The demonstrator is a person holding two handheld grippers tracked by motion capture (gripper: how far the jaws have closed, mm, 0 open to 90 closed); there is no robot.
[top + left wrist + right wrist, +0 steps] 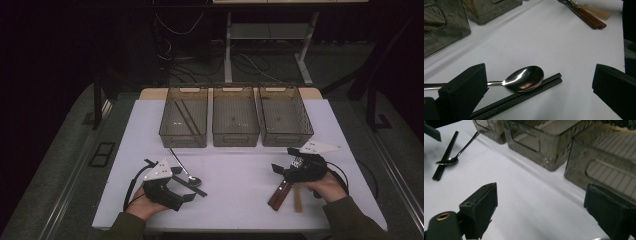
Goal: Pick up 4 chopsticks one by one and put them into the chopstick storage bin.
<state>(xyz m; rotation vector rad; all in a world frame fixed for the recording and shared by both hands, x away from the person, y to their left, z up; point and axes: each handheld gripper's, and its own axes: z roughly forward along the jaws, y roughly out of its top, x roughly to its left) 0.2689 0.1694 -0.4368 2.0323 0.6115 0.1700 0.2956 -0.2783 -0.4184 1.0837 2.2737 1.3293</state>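
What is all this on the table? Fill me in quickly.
A person is sorting cutlery into three smoky plastic bins at the back of a white table. The left gripper, jaws open, is lined up on a metal spoon that rests against black chopsticks. The right gripper is open with nothing between its jaws, near the wooden-handled utensils. The left bin already holds a pair of dark chopsticks.
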